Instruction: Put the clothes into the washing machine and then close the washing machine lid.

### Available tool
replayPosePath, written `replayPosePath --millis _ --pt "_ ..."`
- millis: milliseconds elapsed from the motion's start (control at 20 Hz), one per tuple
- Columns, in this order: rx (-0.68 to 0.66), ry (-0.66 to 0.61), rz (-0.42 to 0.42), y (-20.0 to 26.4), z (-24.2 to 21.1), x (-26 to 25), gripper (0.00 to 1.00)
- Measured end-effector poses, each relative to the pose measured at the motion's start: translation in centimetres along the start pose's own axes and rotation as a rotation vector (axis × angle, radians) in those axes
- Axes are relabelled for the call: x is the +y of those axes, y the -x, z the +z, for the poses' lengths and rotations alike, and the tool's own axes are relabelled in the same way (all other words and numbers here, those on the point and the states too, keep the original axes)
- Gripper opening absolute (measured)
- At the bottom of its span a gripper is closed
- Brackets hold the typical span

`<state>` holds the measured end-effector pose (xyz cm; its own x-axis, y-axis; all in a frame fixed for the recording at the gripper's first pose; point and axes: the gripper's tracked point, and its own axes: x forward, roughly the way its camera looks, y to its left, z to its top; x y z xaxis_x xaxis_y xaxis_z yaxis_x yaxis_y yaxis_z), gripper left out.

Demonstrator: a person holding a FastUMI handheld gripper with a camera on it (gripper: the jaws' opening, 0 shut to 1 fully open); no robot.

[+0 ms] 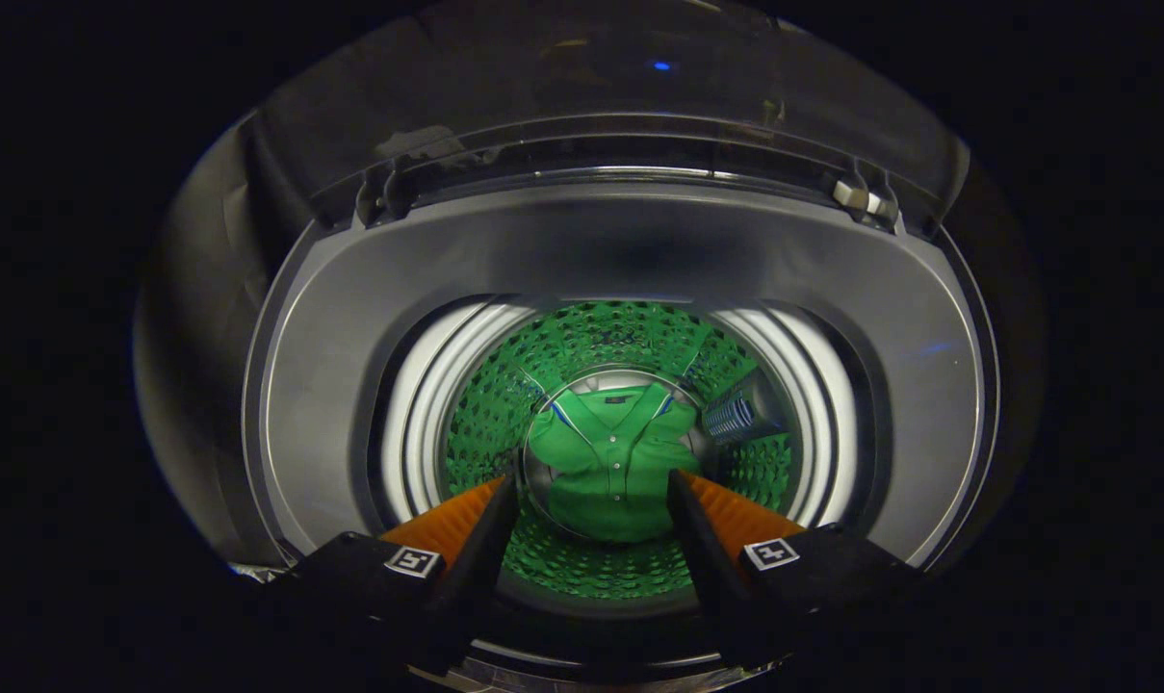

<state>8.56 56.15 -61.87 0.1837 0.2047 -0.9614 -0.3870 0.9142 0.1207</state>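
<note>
Claw (591, 500) at the bottom centre of the frame, fingers spread wide, gripping nothing. Beyond and between them, mid-frame, the green shirt (608, 460) lies at the bottom of the drum (582, 346), well below the fingertips, so the clothes look loaded. Around that, the washing machine's grey top ring (639, 245). Farthest, at the top of the frame, the clear lid (591, 87) stands raised on its hinges. Risk: the open fingers slip off the smooth lid, letting it slam down.
</note>
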Motion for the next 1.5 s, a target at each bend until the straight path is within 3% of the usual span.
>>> replayPosePath --millis 450,800,1200,1500 --pt "-0.115 -0.005 0.035 3.2 1.1 1.1 0.99" --pt "-0.328 0.022 0.066 10.5 3.9 2.2 0.99" --pt "-0.659 0.048 0.11 25.9 16.1 3.1 0.98" --pt "-0.823 0.061 0.031 31.4 27.5 -0.6 0.98"
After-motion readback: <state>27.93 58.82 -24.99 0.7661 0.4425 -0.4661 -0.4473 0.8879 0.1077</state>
